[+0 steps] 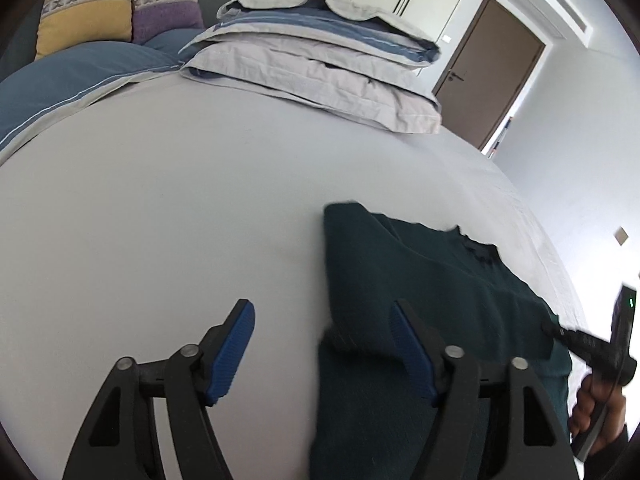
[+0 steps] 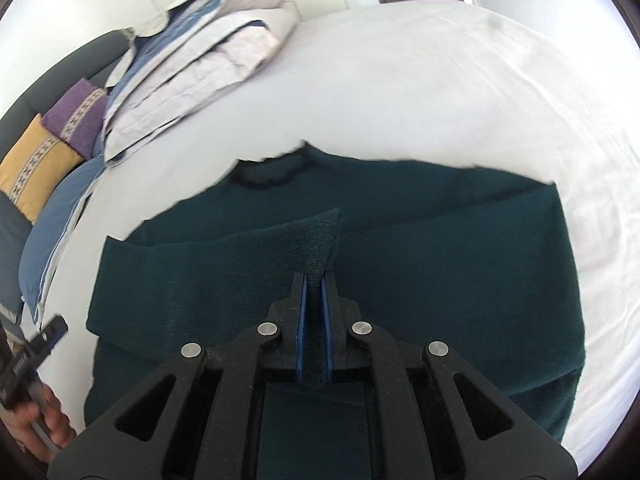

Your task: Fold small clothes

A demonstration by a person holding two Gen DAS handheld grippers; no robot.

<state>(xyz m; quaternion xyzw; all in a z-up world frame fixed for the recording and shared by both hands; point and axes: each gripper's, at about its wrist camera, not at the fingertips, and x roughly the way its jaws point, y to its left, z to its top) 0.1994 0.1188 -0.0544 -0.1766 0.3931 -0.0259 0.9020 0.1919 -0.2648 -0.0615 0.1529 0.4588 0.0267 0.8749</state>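
Observation:
A dark green sweater (image 2: 400, 248) lies flat on the white bed sheet (image 2: 440, 80), neck away from me. My right gripper (image 2: 314, 280) is shut on the cuff of a sleeve (image 2: 320, 236) folded across the sweater's body. In the left wrist view the sweater (image 1: 400, 272) lies to the right. My left gripper (image 1: 322, 316) is open and empty, over the sweater's left edge; its right finger is above the cloth, its left finger above bare sheet. The right gripper (image 1: 560, 332) shows at that view's right edge, held in a hand.
A stack of folded grey and blue bedding (image 1: 320, 52) lies at the far end of the bed. Blue pillow (image 1: 80, 72), yellow cushion (image 1: 84, 4) and purple cushion (image 1: 164, 0) are at the far left. A brown door (image 1: 488, 76) stands beyond the bed.

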